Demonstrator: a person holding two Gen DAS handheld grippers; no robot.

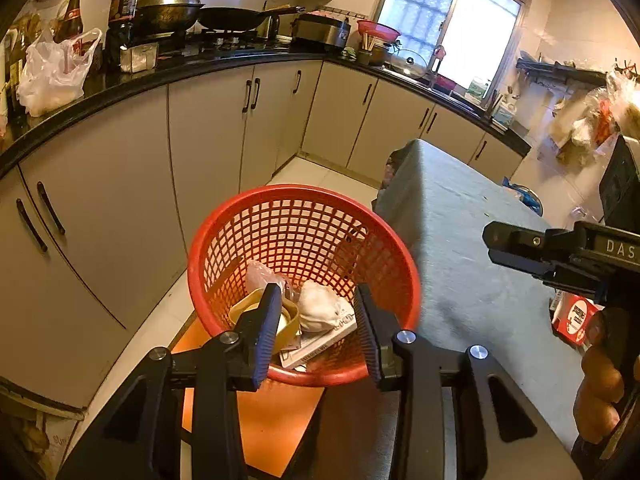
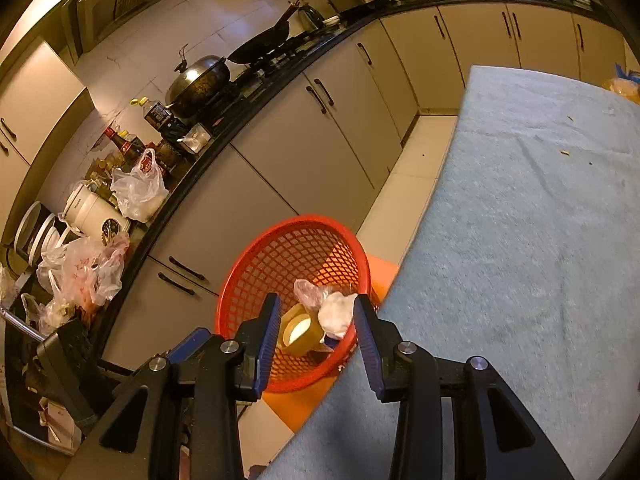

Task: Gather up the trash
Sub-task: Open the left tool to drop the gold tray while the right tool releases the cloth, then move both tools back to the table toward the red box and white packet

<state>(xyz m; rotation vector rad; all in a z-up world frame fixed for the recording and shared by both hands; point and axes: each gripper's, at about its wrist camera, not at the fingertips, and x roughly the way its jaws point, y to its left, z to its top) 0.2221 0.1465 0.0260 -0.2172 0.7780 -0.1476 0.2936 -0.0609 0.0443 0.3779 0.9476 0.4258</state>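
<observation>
Red plastic mesh basket (image 1: 304,240) is basically my trash bin here, sitting on an orange stool just off the edge of the table (image 1: 460,240) with the grey-blue cloth. It's already got a decent haul in it: a yellowish tape roll (image 2: 301,330), a crumpled white wad (image 1: 320,310), some clear plastic wrap (image 1: 260,276) and a flat white booklet or box thing (image 1: 320,340) underneath. My left gripper (image 1: 316,332) hangs right over the basket with the jaws spread wide and nothing between them. Right gripper (image 2: 316,336) is the same deal, wide open and empty, looking down at the basket past the table edge. So I'd say the bulk of the job is done. Tabletop looks mostly bare from the right wrist view apart from a few tiny crumbs I can't make out. One leftover candidate: a red and white carton (image 1: 576,318) near the table's edge by the right gripper's handle, though I can't tell if it's actually trash. If it is, that's probably my next grab.
</observation>
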